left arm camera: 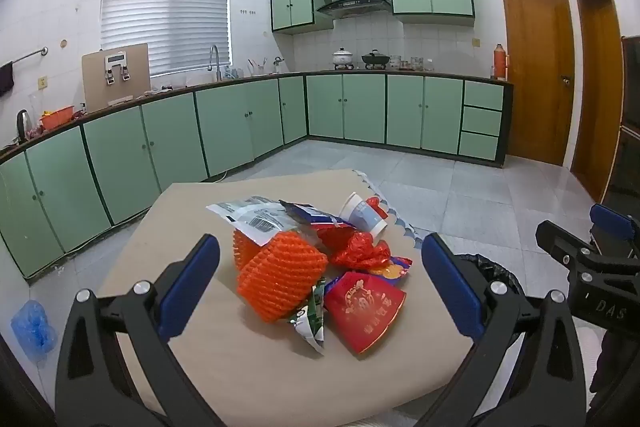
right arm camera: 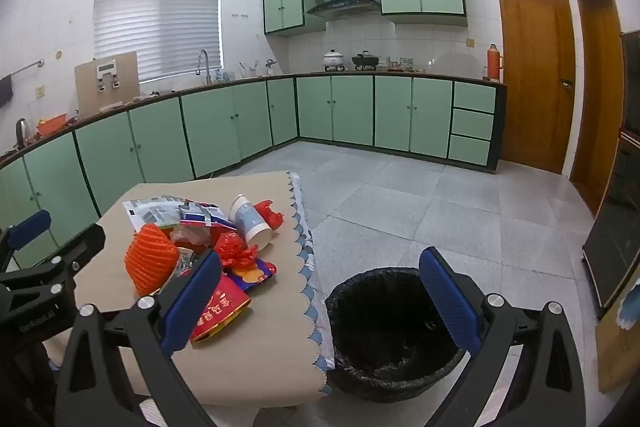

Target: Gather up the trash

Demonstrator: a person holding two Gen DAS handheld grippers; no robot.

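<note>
on the matt beige table cloth [left arm camera: 240, 367] lie an orange foam fruit net [left arm camera: 280, 279], ribbed and rough, just beside it a glossy red foil packet [left arm camera: 364, 311], and beyond the net crinkled red plastic film [left arm camera: 360, 251] and a smooth white paper cup [left arm camera: 362, 213]. a shiny, wrinkled black plastic bin liner [right arm camera: 384, 327] sits beside the cloth's edge.

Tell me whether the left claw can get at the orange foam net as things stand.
Probably yes: the left claw is open, the orange foam net sits atop the pile right between its fingers, and nothing blocks the way.
</note>
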